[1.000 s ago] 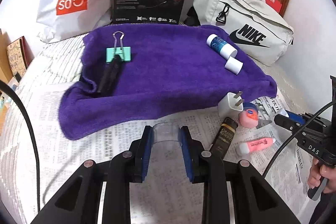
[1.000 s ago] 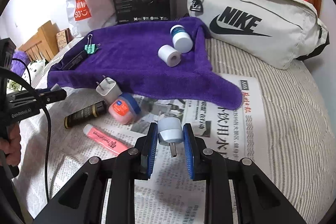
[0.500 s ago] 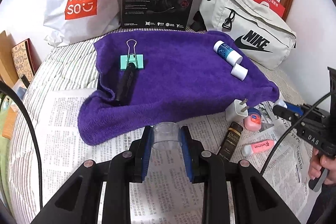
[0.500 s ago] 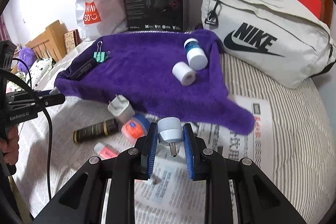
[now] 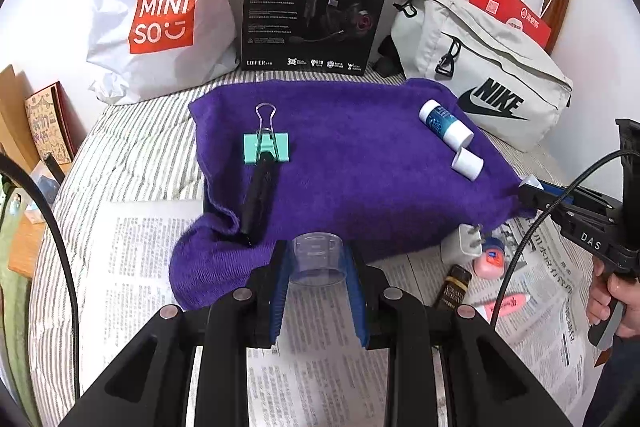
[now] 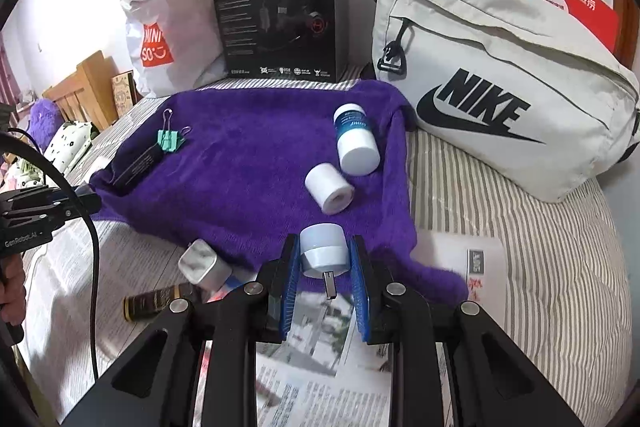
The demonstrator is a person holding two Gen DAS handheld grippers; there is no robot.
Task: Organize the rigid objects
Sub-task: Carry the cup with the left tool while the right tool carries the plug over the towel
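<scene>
Left gripper [image 5: 318,267]: closing on a clear cap [image 5: 316,259], pads pressing both its sides, hanging over the towel's near edge at 6 o'clock.
Right gripper [image 6: 323,269]: squeezing a white USB light [image 6: 322,251], plug sticking out toward the camera, hovering over the towel's near corner.
Towel [image 5: 352,163]: purple, lying on newspaper [image 5: 140,267].
Clip [image 5: 266,147]: teal, sitting at 10 o'clock on the towel, touching a black tube [image 5: 258,203] below it.
Bottle [image 6: 354,139]: white and blue, lying at 2 o'clock; white cap [image 6: 329,189] just beside it.
Off towel, 4 o'clock: charger [image 5: 464,245], pink jar [image 5: 492,261], dark tube [image 5: 450,289], pink tube [image 5: 502,305] lying close together on the paper.
</scene>
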